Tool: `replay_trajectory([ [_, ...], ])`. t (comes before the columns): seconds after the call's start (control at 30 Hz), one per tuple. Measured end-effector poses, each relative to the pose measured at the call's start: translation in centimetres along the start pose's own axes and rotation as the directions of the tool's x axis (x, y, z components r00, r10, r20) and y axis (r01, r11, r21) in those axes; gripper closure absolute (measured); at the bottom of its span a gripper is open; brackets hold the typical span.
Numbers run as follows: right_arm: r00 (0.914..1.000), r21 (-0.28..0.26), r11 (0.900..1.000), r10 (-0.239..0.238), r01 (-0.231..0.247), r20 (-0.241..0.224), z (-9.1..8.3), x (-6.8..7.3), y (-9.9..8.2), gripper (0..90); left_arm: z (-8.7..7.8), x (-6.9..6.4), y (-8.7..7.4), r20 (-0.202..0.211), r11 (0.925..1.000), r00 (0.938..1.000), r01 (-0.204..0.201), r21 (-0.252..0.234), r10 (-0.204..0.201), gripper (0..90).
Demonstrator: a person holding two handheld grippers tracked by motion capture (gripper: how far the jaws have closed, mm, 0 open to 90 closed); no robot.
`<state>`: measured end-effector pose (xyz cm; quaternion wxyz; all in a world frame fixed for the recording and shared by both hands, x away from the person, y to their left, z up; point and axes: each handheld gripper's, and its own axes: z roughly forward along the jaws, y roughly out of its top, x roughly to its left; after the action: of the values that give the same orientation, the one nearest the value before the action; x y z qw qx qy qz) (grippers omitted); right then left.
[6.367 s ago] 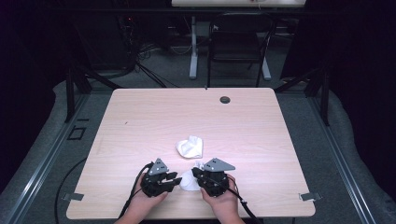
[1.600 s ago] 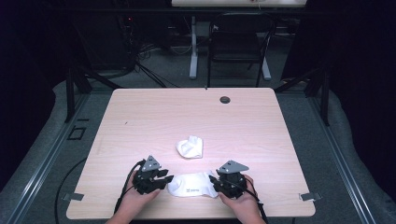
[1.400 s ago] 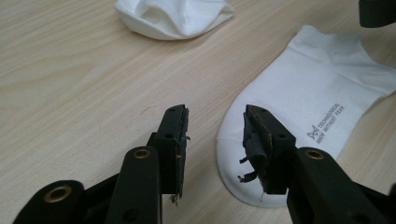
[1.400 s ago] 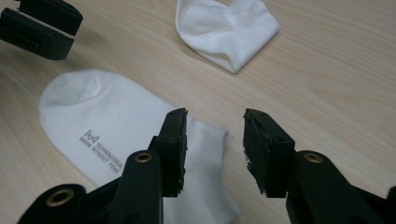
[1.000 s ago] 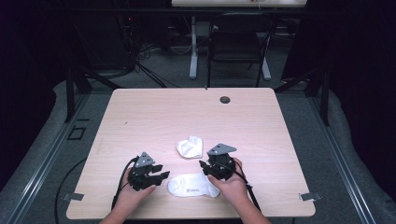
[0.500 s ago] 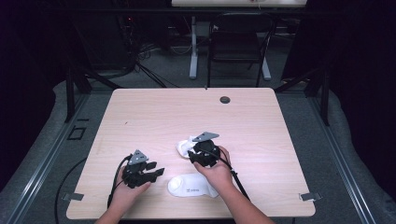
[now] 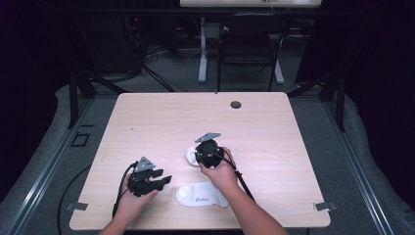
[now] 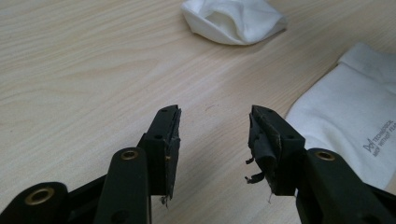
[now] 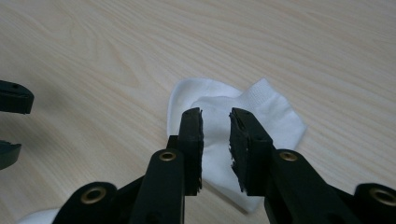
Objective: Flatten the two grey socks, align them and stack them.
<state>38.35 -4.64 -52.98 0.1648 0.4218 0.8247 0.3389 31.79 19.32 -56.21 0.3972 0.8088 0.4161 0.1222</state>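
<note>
- High view: a pale wood-grain table (image 7: 161, 122) stands in a dark room, with a small dark round grommet (image 7: 236, 104) near its far edge. Behind it stand a black chair (image 7: 249, 49) and a white desk leg (image 7: 202, 54), with cables on the grey floor.
- High view: the right gripper (image 7: 208, 152) hangs over the crumpled white sock (image 7: 192, 155) near the table's middle, covering most of it. The flat white sock (image 7: 201, 195) lies near the front edge, between the two forearms. The left gripper (image 7: 157, 182) rests low to the left of that flat sock, jaws parted and apart from it.
- High view: half a second ago the right gripper stood a little farther back over the crumpled sock. 1.6 s ago both grippers were at the ends of the flat sock. 6.4 s ago they were close together over that sock, then bunched.
- Left gripper view: the jaws are spread wide over bare table. The flat sock (image 8: 345, 116), with small grey print, lies just right of the right-hand jaw. The crumpled sock (image 8: 233, 21) lies well ahead.
- Right gripper view: the jaws stand slightly apart, gripping nothing I can make out, directly above the crumpled sock (image 9: 275, 116). The cloth shows in the gap between them. The tips of the left gripper (image 9: 11, 121) show at the left edge.
</note>
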Motion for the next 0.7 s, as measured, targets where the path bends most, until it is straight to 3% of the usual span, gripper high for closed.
replay_trajectory([
  [0.17,0.9992,0.002,0.9993,0.036,-0.036,-0.018,1.2,0.2,0.2,73.6,0.1,-0.1,0.0,-0.002,1.0,1.0,-0.002,0.002,0.002,53.3],
  [0.5,0.9989,-0.002,0.9989,0.047,-0.047,-0.009,3.2,0.7,0.1,66.3,0.2,0.2,-0.1,0.001,1.0,1.0,0.007,0.002,-0.007,52.5],
  [0.67,0.9993,-0.009,0.9993,0.037,-0.037,-0.002,3.6,1.3,0.2,65.4,0.2,0.2,-0.1,0.0,1.0,1.0,0.006,0.006,-0.006,52.5],
  [0.7,0.9995,0.007,1.0,-0.004,0.004,0.031,3.9,1.6,0.3,66.6,0.2,0.2,-0.1,0.0,1.0,1.0,0.006,0.006,-0.006,52.5],
])
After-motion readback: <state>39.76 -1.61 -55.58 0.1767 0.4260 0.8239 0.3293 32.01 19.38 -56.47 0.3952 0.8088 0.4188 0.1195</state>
